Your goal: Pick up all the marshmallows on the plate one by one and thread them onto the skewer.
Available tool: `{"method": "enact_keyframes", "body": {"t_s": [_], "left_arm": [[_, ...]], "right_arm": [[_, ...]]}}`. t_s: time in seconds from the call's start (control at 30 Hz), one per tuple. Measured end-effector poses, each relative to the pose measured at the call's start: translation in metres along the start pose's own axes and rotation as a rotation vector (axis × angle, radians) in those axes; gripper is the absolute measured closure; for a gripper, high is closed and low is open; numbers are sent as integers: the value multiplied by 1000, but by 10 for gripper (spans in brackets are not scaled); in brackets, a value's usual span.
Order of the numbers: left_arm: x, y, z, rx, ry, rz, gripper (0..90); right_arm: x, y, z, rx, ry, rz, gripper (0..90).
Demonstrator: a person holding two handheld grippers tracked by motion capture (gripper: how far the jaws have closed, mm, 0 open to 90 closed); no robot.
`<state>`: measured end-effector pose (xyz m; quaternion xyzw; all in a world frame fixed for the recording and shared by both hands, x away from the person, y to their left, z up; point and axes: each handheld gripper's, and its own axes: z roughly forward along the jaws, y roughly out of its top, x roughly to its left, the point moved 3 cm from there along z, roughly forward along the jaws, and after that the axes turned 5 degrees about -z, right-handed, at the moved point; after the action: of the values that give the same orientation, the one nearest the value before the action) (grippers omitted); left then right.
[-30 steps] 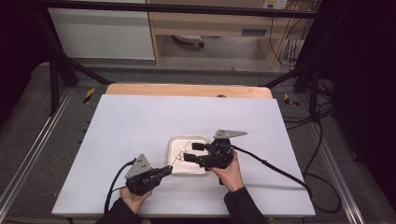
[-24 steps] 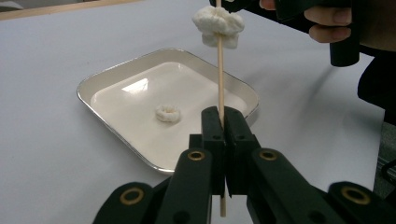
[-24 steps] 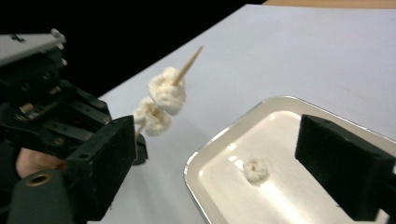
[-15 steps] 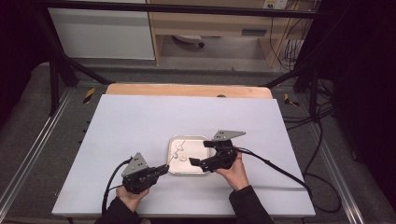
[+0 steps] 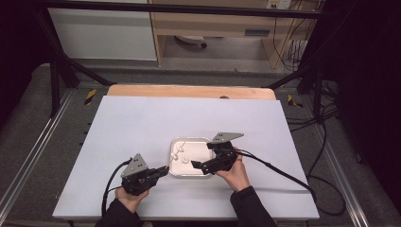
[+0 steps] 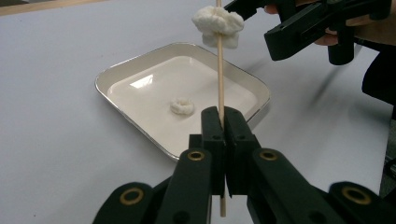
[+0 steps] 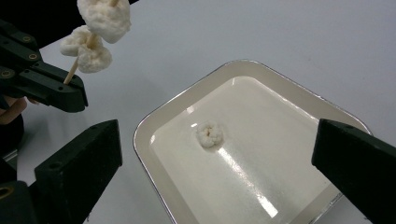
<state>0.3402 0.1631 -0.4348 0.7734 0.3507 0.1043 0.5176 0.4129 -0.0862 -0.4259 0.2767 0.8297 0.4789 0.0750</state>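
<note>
Your left gripper has its fingers pinched tight on a thin wooden skewer, which stands up from them with white puffy pieces threaded near its top. It sits at the near left of the white bench, just beside the near left corner of the shallow white tray.

Your right gripper hangs over the tray's near right part, its fingers spread wide and holding nothing. In the right gripper view, one loose white piece lies on the tray floor between those open fingers, well apart from the rim.

In the left gripper view, your right gripper sits just right of the threaded pieces, near them but not touching.

A black cable trails right across the bench from your right gripper. A wooden board edge borders the bench's far side.
</note>
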Motion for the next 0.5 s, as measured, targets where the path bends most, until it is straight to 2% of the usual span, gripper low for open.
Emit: {"method": "enact_keyframes", "body": {"t_s": [0.2,0.33,0.5], "left_arm": [[2,1,-1,3,1,-4,884],[3,1,-1,-2,-2,-10,884],[4,1,-2,0,4,-11,884]], "right_arm": [[0,0,7,37,-15,-22,8],[3,3,18,58,-11,-39,10],[5,5,32,92,-30,-56,32]]}}
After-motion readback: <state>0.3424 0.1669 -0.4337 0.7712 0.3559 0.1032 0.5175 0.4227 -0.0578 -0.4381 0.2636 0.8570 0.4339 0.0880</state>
